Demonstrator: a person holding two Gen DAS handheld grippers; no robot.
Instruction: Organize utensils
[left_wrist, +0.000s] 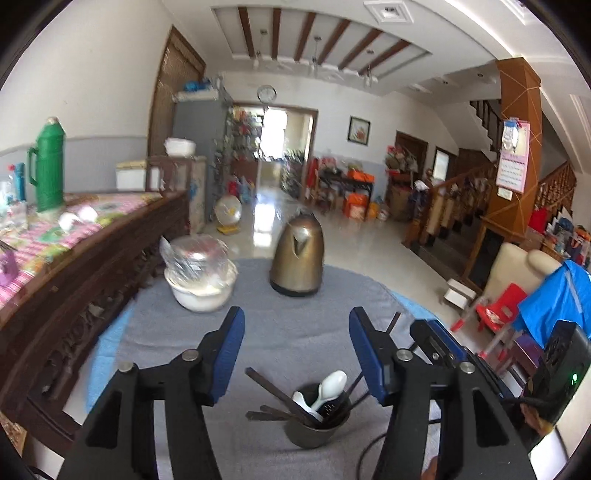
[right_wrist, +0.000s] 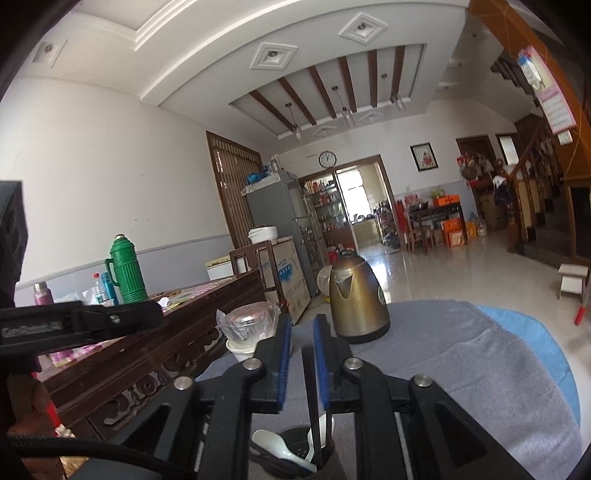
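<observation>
A dark round utensil holder (left_wrist: 317, 424) stands on the grey cloth close below both grippers. It holds white spoons (left_wrist: 330, 387) and several dark chopsticks (left_wrist: 280, 393). My left gripper (left_wrist: 297, 326) is above it, jaws wide apart with nothing between them. In the right wrist view my right gripper (right_wrist: 303, 321) hangs over the holder (right_wrist: 291, 437) with its jaws slightly apart. One dark chopstick (right_wrist: 309, 387) stands upright between them, against the right-hand pad and apart from the left-hand one, its lower end in the holder beside a white spoon (right_wrist: 277, 448).
A bronze kettle (left_wrist: 297, 258) and a white bowl under a plastic-wrapped lid (left_wrist: 201, 273) stand further back on the grey cloth (left_wrist: 295, 343). A carved wooden sideboard (left_wrist: 92, 258) with a green thermos (left_wrist: 48, 166) runs along the left. The table's right edge drops to the floor.
</observation>
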